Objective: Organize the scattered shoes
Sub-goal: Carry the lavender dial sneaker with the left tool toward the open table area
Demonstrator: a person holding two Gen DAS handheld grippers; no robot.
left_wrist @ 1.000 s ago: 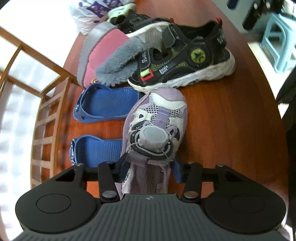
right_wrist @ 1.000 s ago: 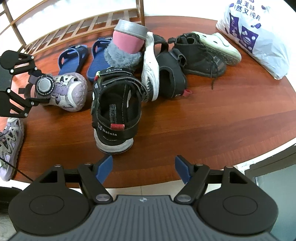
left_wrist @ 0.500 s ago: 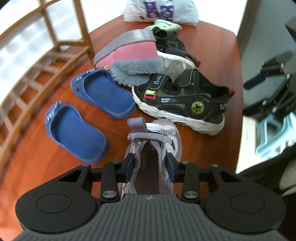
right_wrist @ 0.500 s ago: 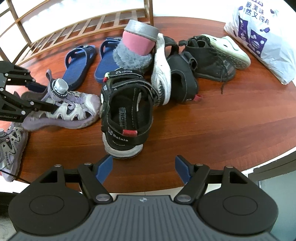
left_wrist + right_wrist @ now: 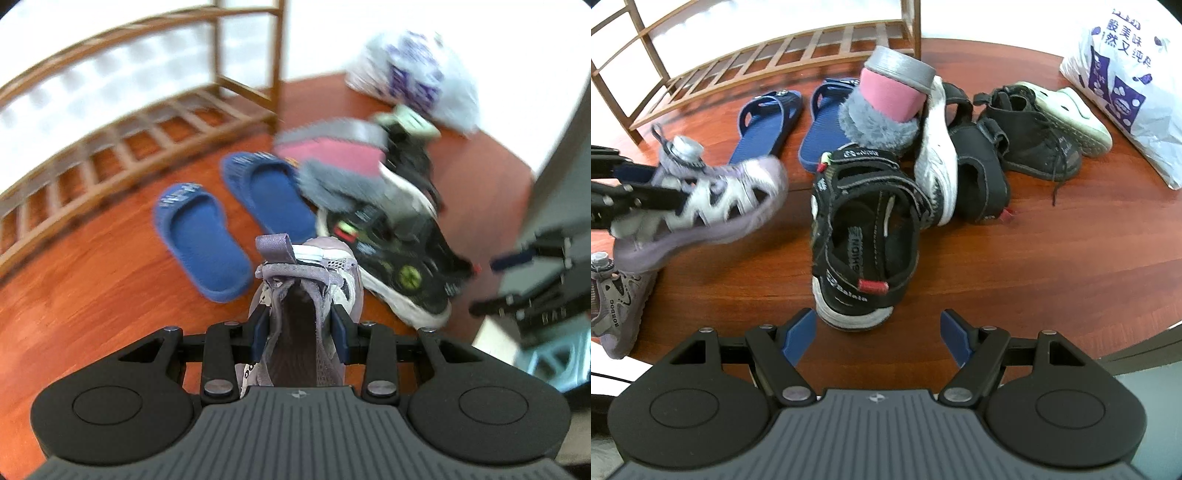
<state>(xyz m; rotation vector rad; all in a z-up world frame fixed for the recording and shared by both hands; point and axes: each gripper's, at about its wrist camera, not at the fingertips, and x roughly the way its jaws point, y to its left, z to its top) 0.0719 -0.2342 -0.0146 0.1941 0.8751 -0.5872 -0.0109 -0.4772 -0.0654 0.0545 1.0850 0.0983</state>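
**One purple shoe is up in the air**

The red-brown wooden table has shoes all over it, and a wooden shoe rack stands at the back edge. A white plastic bag lies in the far corner.

The left gripper is squeezed shut on the heel end of a purple shoe. Its blue pads press on both sides of the shoe's opening. In the right wrist view the shoe hangs clear above the table, toe pointing to the pile. Its twin, the other purple shoe, lies on the table just below it, near the front edge.

The right gripper has its jaws wide apart with nothing in them. It hangs just in front of a black sandal. Two blue slippers lie side by side near the rack.

So the step in hand looks like carrying the purple shoe away from the pile. The left view is blurry, so the spot it is headed for is hard to tell. Next, the shoe likely needs to be set down flat, maybe next to its twin or on the rack, before the pads let go.
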